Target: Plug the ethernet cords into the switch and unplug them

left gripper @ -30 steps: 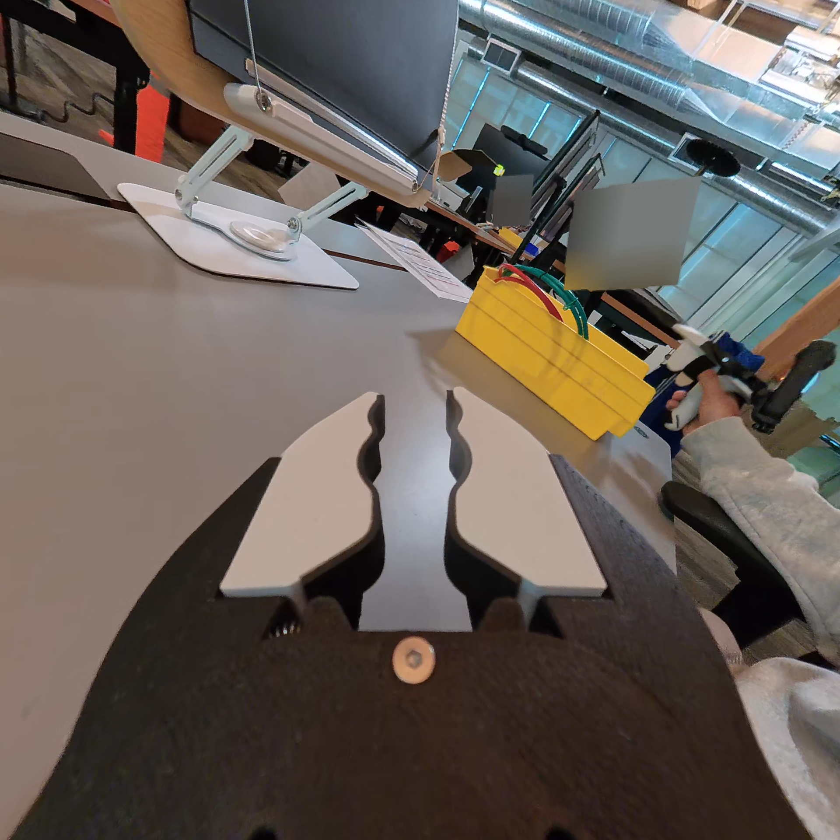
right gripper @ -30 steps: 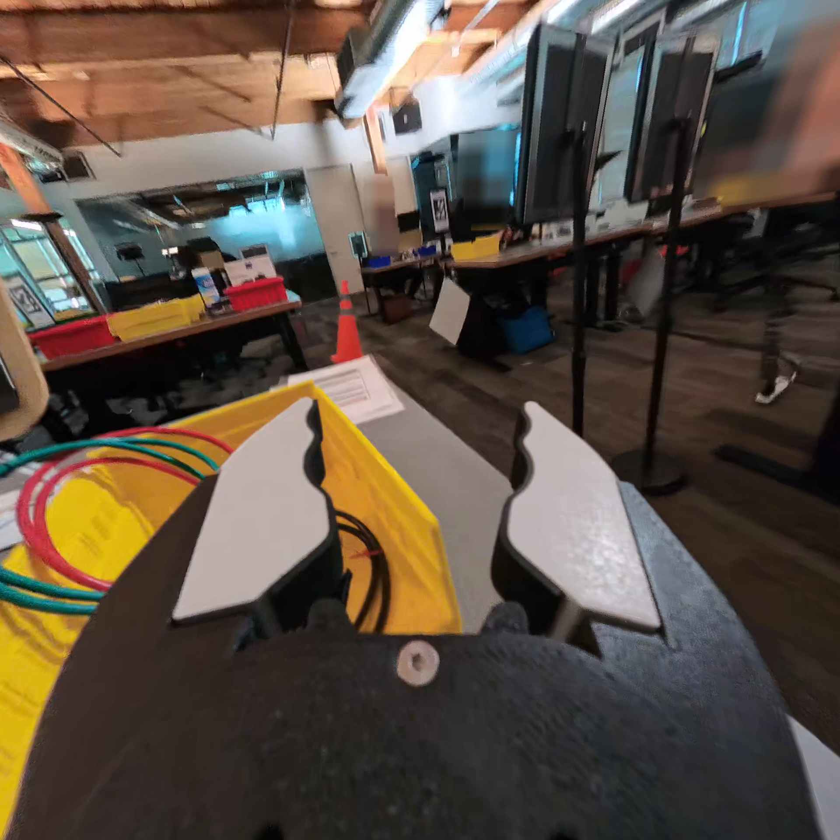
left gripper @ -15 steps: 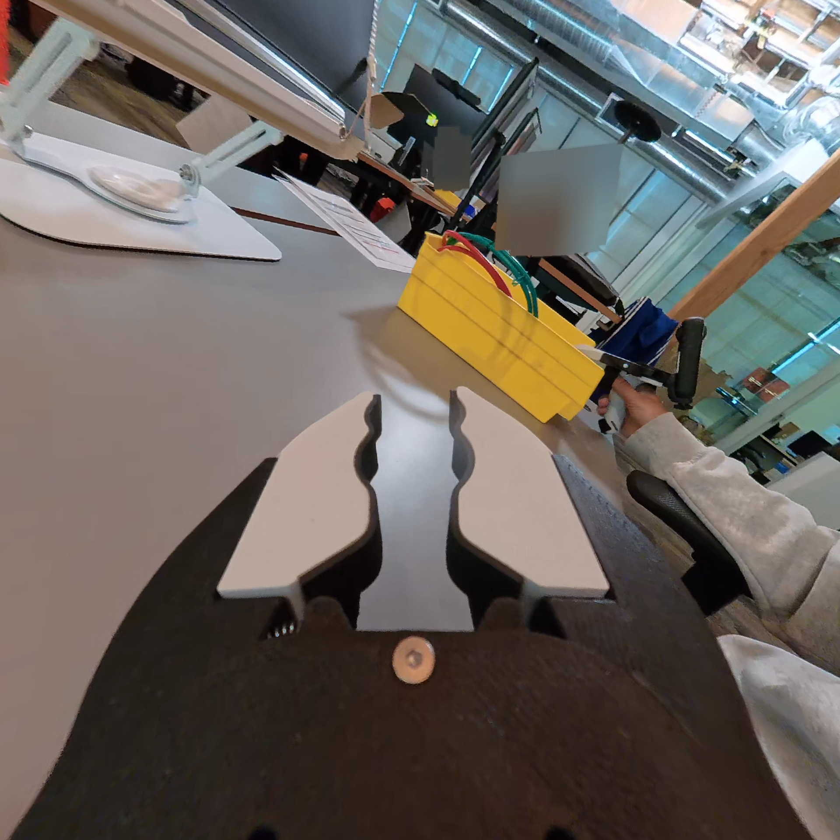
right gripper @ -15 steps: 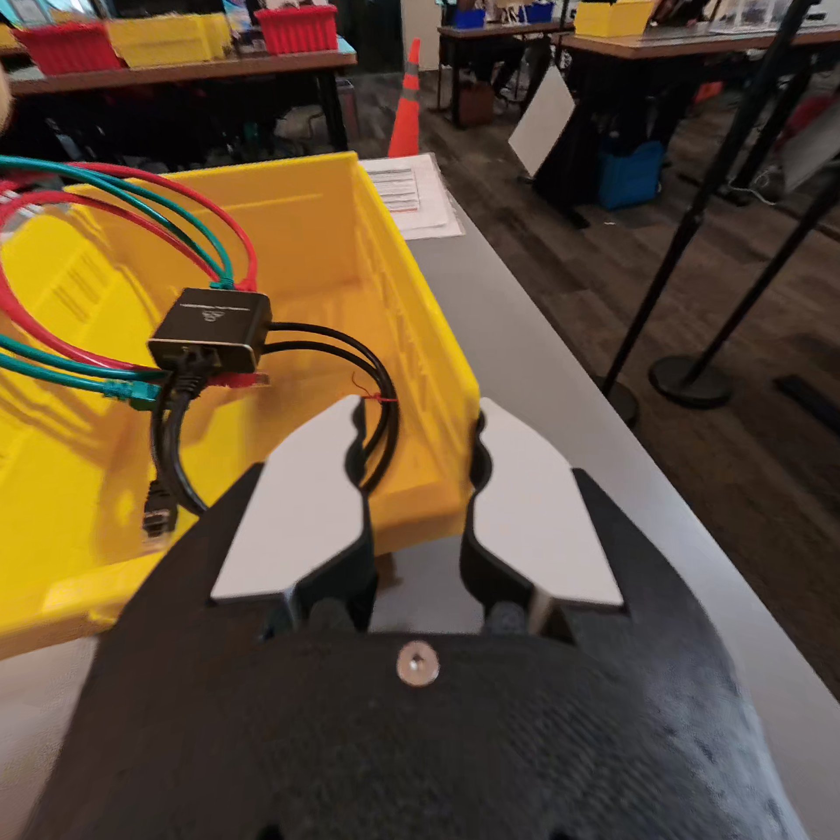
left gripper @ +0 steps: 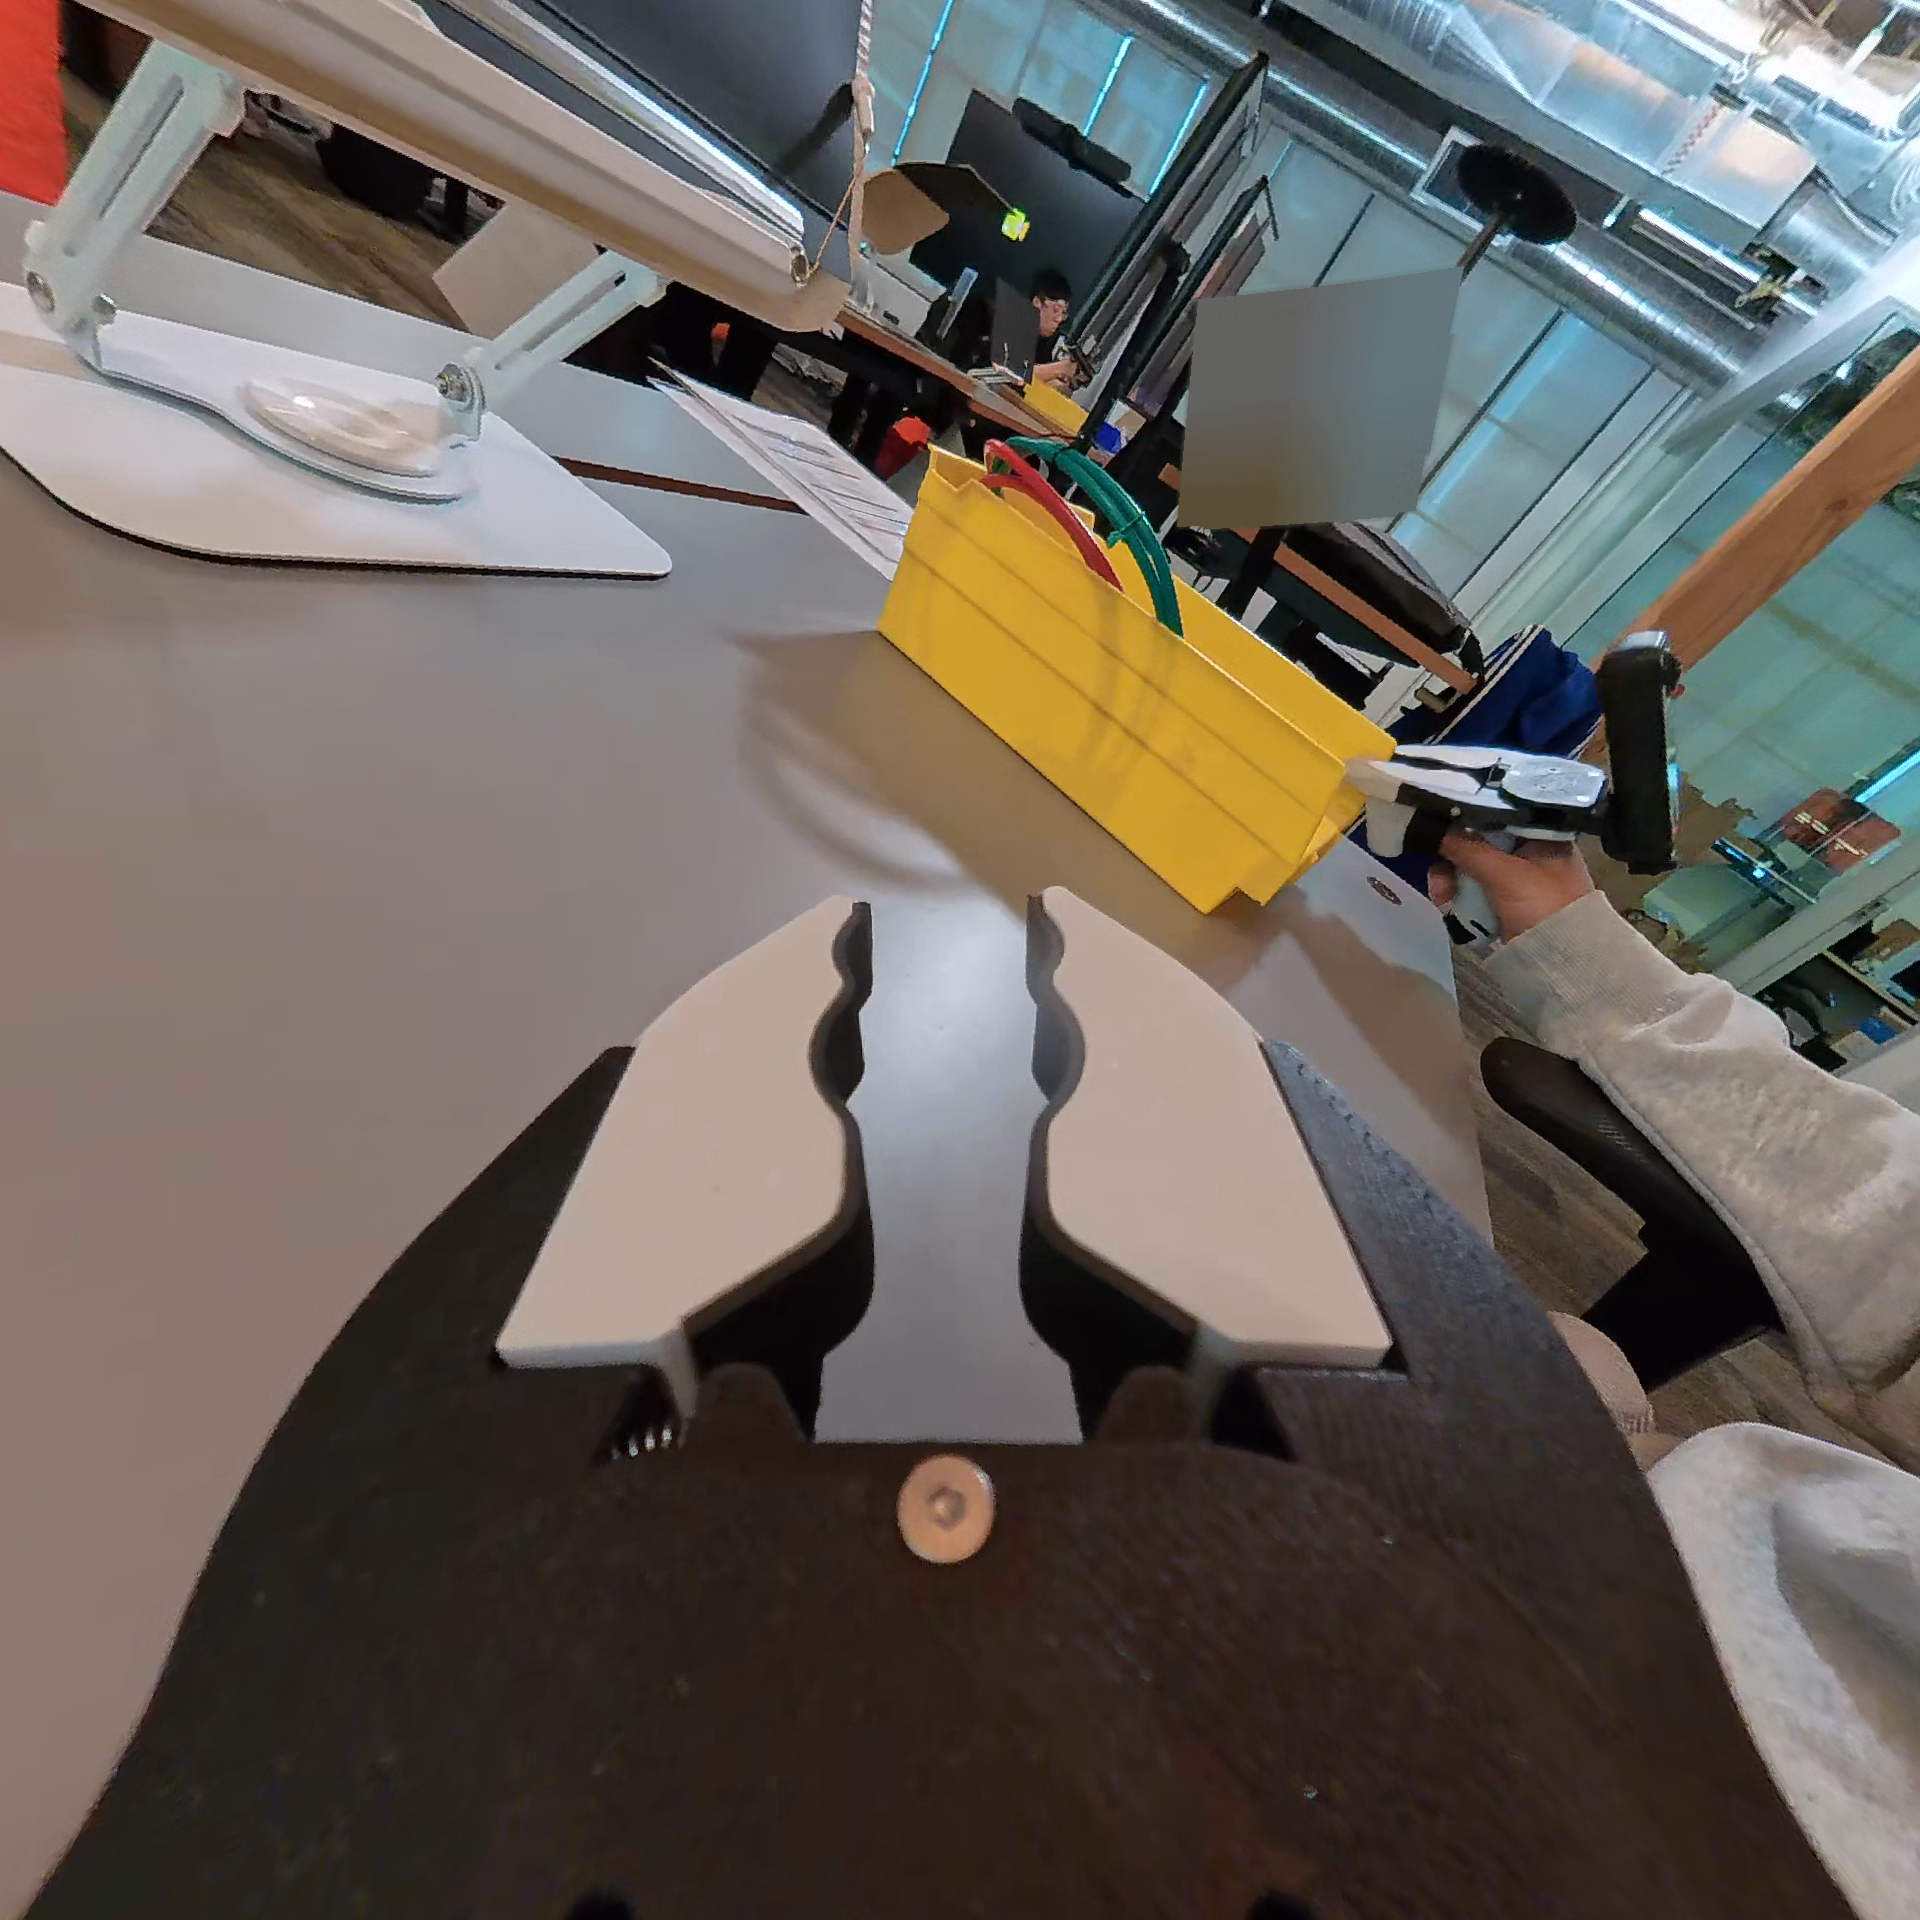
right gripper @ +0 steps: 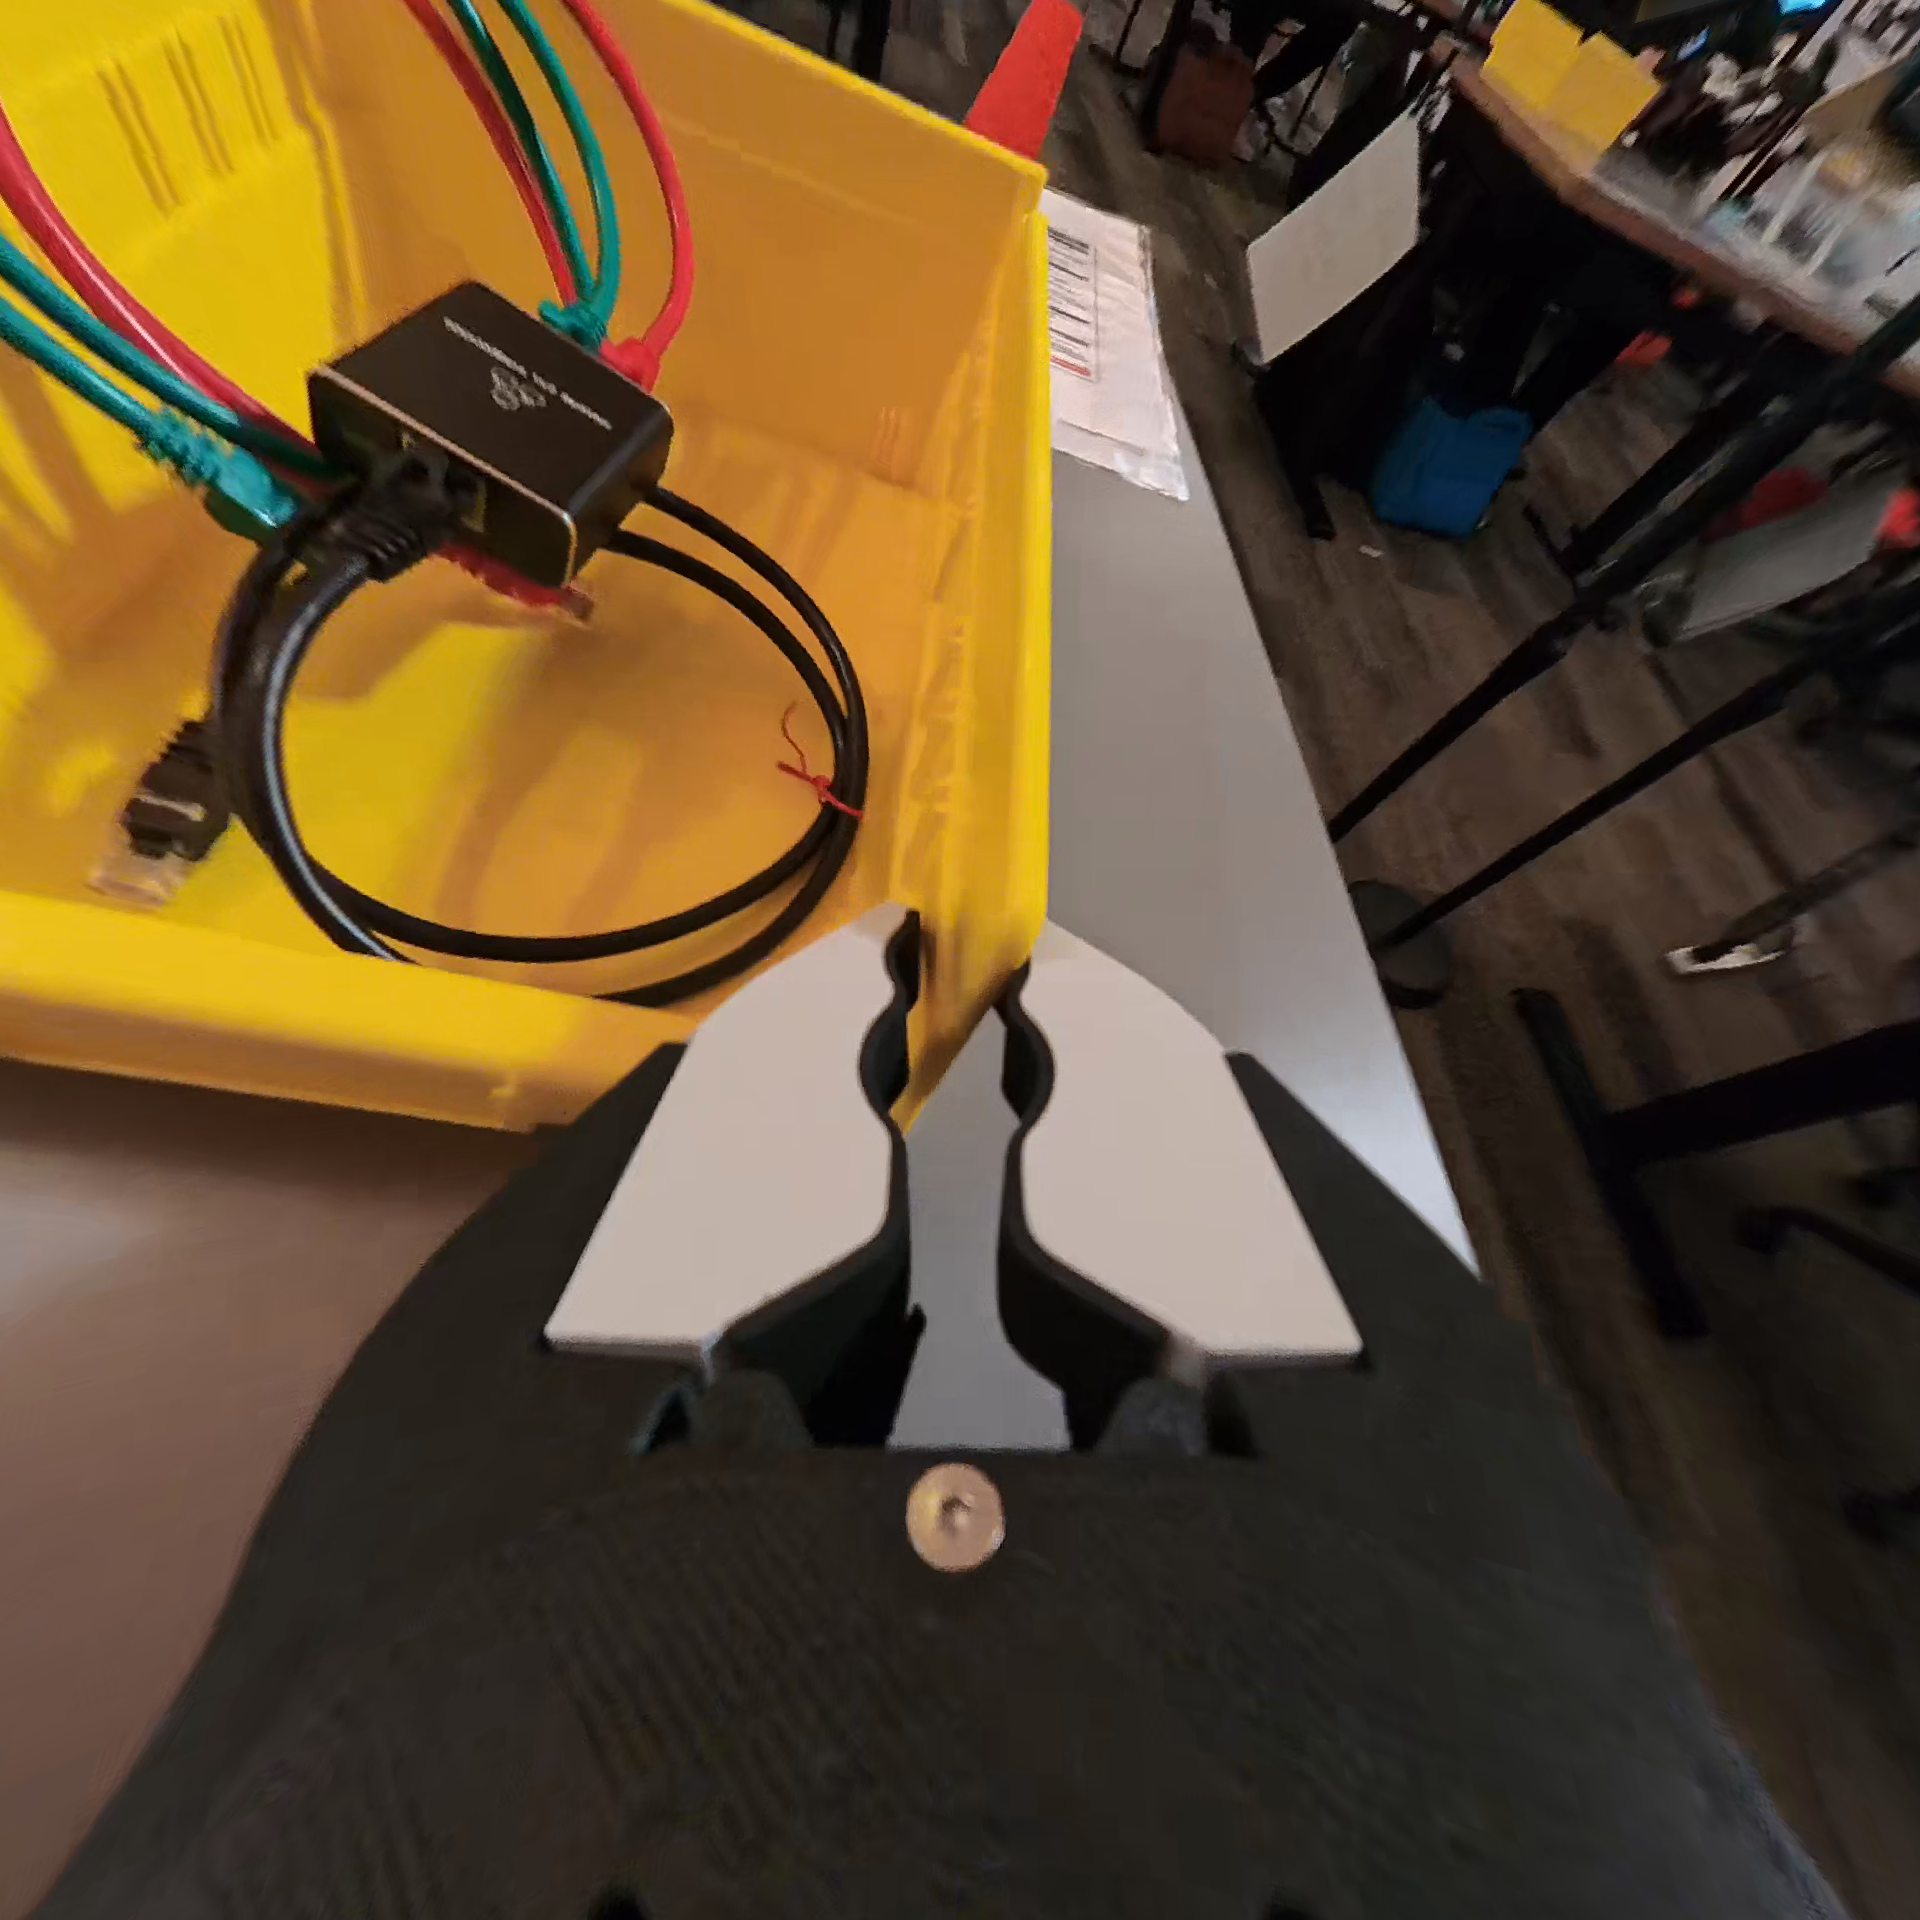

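Switch (right gripper: 488, 431) in yellow bin (right gripper: 966, 540) (cords attached), ahead-left of right gripper (right gripper: 961, 951)

Left wrist view: low over the grey table (left gripper: 364, 831), facing forward along the left gripper (left gripper: 945, 914), yellow bin (left gripper: 1091, 727) well off at 1 o'clock, right gripper (left gripper: 1382, 779) farther at 2 o'clock. Right wrist view: close above the same yellow bin (right gripper: 977, 520), tilted down into it past the right gripper (right gripper: 961, 956), switch (right gripper: 499, 426) at 11 o'clock. Shared by both: bin, red and green cords, table, paper sheet (left gripper: 800, 468) beyond the bin.
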Motion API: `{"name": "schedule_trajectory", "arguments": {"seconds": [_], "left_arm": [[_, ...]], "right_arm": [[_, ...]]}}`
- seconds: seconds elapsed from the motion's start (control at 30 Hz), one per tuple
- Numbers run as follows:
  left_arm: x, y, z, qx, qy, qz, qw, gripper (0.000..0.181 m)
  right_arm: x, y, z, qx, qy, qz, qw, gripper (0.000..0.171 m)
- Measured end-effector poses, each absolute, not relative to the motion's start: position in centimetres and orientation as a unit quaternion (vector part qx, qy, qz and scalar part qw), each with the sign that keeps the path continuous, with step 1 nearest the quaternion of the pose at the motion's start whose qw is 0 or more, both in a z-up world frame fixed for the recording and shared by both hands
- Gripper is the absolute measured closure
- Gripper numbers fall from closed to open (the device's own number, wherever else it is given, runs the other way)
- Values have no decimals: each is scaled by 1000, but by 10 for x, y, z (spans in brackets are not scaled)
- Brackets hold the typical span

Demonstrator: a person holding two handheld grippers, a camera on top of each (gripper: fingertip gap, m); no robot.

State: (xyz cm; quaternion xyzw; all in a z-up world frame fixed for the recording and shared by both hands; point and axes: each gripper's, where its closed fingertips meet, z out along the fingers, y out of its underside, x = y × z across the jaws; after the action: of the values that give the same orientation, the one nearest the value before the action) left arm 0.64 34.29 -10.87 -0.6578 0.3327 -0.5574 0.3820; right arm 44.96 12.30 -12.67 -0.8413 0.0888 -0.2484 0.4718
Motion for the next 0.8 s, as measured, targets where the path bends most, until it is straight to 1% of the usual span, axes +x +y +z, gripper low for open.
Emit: {"name": "schedule_trajectory", "arguments": {"seconds": [0.03, 0.17, 0.7, 0.8], "left_arm": [[6, 343, -109, -658, 333, -557, 383, 153], [7, 342, -109, -658, 338, -552, 384, 153], [9, 337, -109, -654, 356, -543, 389, 152], [10, 337, -110, -655, 357, -542, 387, 152]], "right_arm": [[450, 123, -127, -841, 80, -261, 467, 156], [450, 124, -130, -843, 79, -260, 464, 152], [452, 124, -138, -846, 113, -220, 472, 149], [455, 123, -139, -841, 142, -198, 483, 145]]}}
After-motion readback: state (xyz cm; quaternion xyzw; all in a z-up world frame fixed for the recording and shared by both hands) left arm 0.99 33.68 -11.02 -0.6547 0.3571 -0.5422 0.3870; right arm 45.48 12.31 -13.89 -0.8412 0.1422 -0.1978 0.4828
